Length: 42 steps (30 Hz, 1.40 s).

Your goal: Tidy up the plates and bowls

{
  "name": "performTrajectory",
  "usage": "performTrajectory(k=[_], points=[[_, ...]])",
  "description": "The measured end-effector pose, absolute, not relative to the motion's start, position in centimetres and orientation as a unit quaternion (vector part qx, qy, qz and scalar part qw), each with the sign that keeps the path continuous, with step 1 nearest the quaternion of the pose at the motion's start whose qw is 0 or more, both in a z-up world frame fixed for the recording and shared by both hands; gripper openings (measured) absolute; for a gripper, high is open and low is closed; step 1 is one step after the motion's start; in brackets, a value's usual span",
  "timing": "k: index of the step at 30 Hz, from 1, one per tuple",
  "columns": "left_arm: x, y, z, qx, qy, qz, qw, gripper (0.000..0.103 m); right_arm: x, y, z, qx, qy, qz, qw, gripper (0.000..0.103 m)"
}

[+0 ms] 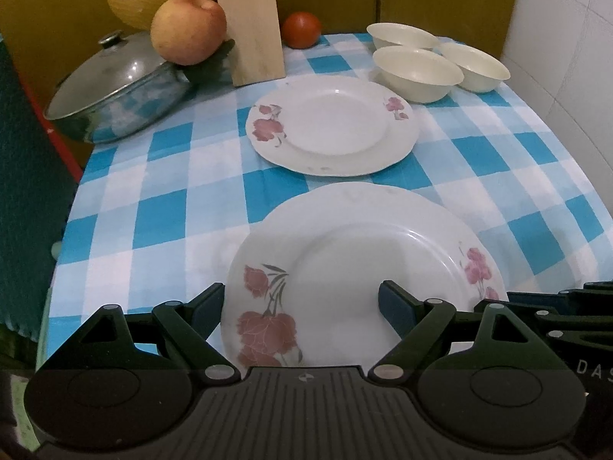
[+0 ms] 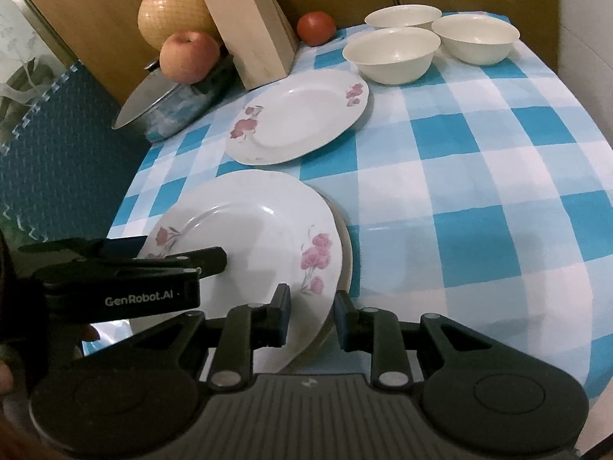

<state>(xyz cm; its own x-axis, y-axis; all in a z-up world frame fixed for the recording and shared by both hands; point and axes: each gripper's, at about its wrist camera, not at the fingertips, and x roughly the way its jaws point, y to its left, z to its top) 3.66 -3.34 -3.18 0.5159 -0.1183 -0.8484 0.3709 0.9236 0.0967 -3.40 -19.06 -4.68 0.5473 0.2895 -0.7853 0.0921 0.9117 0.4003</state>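
Two white flowered plates lie stacked at the near left of the checked tablecloth; the top plate is tilted. My right gripper is shut on the stack's near rim, one pad on the top face and one under the lower plate. My left gripper stands open astride the stack's left rim, one finger over the plate and one outside its edge. Farther back lies another flowered plate. Three cream bowls stand apart at the back right.
At the back left are a lidded steel pot with an apple on it, a yellow netted melon, a wooden block and a tomato. A teal foam mat borders the table's left edge.
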Motion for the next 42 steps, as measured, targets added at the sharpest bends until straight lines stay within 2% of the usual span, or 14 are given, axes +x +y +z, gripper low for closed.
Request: performTrajectory(k=[35,38,42], points=[[4.0,-4.0,-4.3,0.147,0.483,-0.138,0.852,0.091,-3.3,-17.9,-4.6,0.138,0.459,0.046,0.877,0.025],[3.0,-5.3,-4.3,0.164,0.469,-0.167,0.851,0.082,-3.4,-17.9,-4.6,0.136,0.456,0.049,0.878,0.023],[3.2,-5.4,-4.3,0.164,0.470,-0.164,0.852,0.084,-3.3,-18.0,-4.6,0.132,0.444,0.045,0.885,0.023]])
